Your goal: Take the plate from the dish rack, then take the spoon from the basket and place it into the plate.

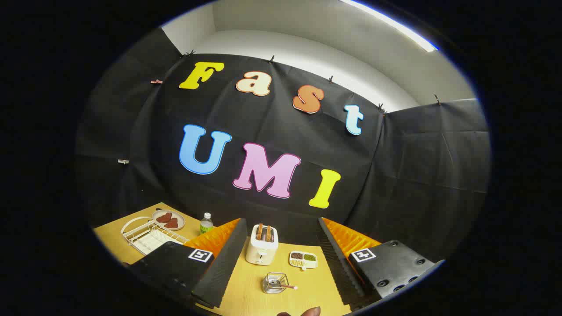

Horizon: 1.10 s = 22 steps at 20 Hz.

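gripper (276,263): fingers spread wide, holding nothing, above the table (250,298)
basket (275,282): between the fingers, spoon (286,286) inside (handle poking out)
toaster (262,244): beyond the basket
dish rack (147,237): far left of the basket, plate (168,219) at its back

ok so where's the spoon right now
In the gripper view the pink-handled spoon sits in the small wire basket on the wooden table, between the open gripper fingers, nearer than the white toaster.

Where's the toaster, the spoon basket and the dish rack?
toaster (261,250): gripper view, its front face.
basket (274,283): gripper view, its wire side.
dish rack (147,236): gripper view, its wire bars.
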Each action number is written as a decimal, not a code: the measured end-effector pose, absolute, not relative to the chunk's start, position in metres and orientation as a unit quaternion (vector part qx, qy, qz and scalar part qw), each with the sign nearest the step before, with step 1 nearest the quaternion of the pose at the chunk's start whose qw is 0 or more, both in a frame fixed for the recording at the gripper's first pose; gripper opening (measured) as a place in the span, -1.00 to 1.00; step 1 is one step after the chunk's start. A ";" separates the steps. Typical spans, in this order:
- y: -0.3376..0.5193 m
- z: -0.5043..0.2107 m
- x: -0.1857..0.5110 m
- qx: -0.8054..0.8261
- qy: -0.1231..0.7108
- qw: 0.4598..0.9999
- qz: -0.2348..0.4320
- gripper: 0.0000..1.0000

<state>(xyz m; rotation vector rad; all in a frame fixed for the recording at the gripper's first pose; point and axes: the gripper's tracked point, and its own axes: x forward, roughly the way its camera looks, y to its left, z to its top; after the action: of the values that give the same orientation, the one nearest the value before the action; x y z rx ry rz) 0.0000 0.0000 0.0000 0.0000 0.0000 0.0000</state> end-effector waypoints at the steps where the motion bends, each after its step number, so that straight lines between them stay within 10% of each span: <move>1: 0.000 0.000 -0.001 0.001 0.000 1.000 0.000 0.96; 22: 0.021 -0.020 -0.001 0.020 0.034 0.999 0.026 0.95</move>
<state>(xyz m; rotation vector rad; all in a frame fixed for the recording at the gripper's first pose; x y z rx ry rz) -0.0006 0.0207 -0.0196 0.0410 0.0680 0.0513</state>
